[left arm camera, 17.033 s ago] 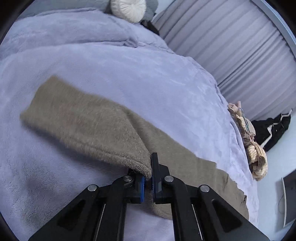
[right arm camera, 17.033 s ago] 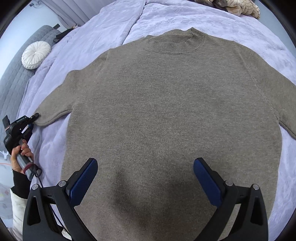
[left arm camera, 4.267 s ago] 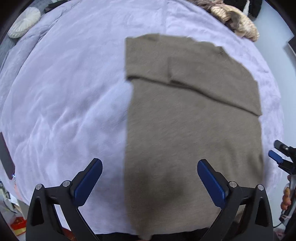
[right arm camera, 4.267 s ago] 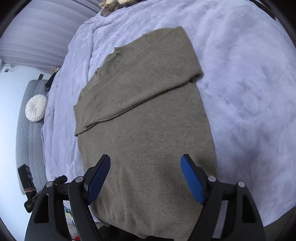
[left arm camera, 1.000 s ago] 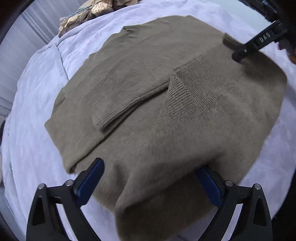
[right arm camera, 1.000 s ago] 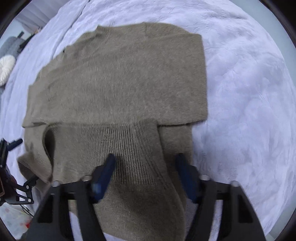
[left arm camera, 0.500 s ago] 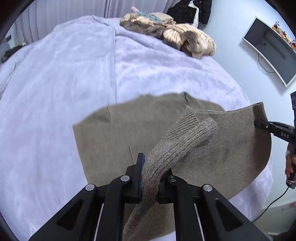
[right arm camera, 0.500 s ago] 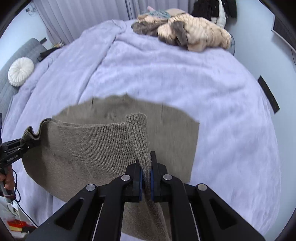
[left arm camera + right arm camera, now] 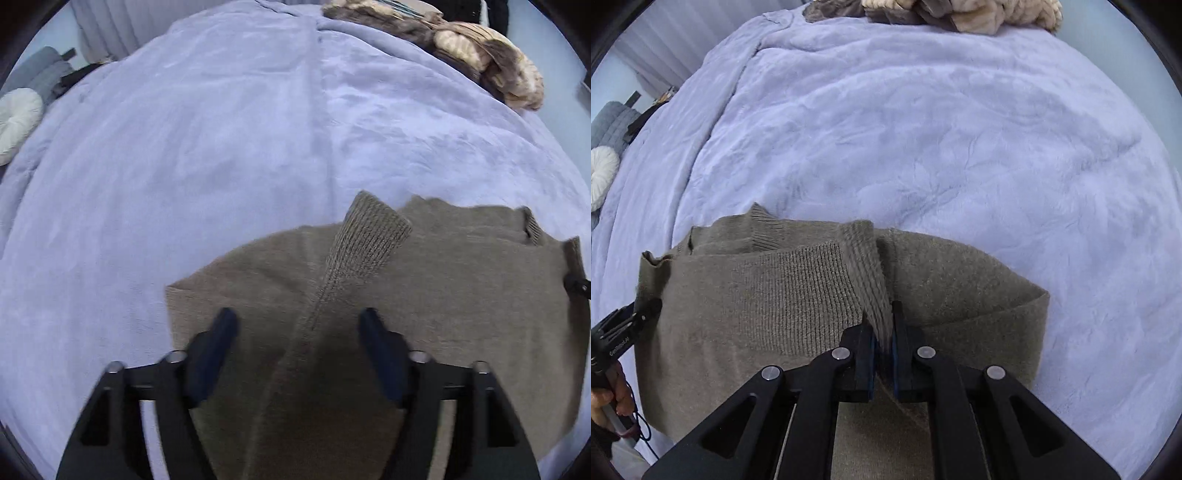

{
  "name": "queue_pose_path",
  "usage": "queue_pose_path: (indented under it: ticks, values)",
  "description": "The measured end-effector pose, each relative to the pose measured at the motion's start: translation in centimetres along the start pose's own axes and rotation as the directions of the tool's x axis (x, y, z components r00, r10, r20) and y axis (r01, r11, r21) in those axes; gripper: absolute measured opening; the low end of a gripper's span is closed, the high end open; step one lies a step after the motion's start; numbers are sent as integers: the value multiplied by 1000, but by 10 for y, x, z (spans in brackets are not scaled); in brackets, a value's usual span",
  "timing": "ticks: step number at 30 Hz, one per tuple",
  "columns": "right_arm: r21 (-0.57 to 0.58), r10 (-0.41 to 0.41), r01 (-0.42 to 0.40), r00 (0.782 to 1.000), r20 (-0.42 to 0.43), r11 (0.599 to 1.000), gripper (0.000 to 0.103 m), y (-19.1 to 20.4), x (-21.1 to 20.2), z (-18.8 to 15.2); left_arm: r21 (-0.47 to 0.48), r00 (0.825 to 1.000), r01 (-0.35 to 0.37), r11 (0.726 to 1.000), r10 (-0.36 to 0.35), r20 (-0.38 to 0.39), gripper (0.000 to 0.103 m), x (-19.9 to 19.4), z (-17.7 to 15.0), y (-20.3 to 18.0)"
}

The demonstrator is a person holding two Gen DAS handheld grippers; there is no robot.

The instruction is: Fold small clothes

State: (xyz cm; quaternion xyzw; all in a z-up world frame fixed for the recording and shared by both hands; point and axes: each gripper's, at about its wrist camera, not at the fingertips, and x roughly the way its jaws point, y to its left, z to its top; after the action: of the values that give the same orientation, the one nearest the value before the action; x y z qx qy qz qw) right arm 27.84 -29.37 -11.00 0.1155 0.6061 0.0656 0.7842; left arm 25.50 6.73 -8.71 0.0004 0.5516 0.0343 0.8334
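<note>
A taupe knit sweater [image 9: 461, 295] lies folded on the lavender blanket at the near edge of the bed; it also shows in the right wrist view [image 9: 768, 295]. Its ribbed hem [image 9: 369, 236] is folded up over the body toward the collar. My left gripper [image 9: 297, 343] is open, its jaws apart on either side of the hem corner, which lies loose between them. My right gripper [image 9: 882, 336] is shut on the other ribbed hem corner [image 9: 864, 266] and holds it just above the folded body. The left gripper tip [image 9: 631, 321] shows at the sweater's left side.
The lavender blanket [image 9: 221, 147] covers the bed beyond the sweater. A pile of beige and brown clothes [image 9: 480, 55] lies at the far right edge. A white round cushion [image 9: 14, 122] sits on a grey sofa at far left.
My left gripper has opened and let go of the hem corner. Both grippers have carried the hem forward and lowered it onto the sweater's upper part. The right gripper still grips.
</note>
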Motion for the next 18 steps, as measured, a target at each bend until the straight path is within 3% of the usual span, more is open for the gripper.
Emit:
queue_pose_path:
  ticks: [1, 3, 6, 8, 12, 16, 18]
  values:
    - [19, 3, -3, 1000, -1, 1000, 15, -4, 2, 0, -16, 1000, -19, 1000, 19, 14, 81, -3, 1, 9]
    - [59, -29, 28, 999, 16, 998, 44, -13, -1, 0, -52, 1000, -31, 998, 31, -4, 81, -4, 4, 27]
    - [129, -112, 106, 993, 38, 986, 45, -31, -12, -2, -94, 996, -83, 992, 82, -15, 81, -13, 5, 51]
    - [177, -124, 115, 992, 38, 977, 45, -40, -24, -8, -103, 998, -58, 993, 55, -26, 81, -18, -1, 60]
    - [205, 3, -15, 998, 57, 979, 49, -46, -53, -39, -138, 991, 58, 989, -74, -110, 81, -29, -35, 68]
    - [284, 176, -179, 984, 38, 942, 55, -52, -75, -107, -261, 952, 173, 950, -229, -205, 81, -43, -94, 78]
    - [340, 258, -251, 966, 25, 906, 61, -54, -77, -142, -356, 927, 208, 911, -299, -225, 81, -50, -125, 86]
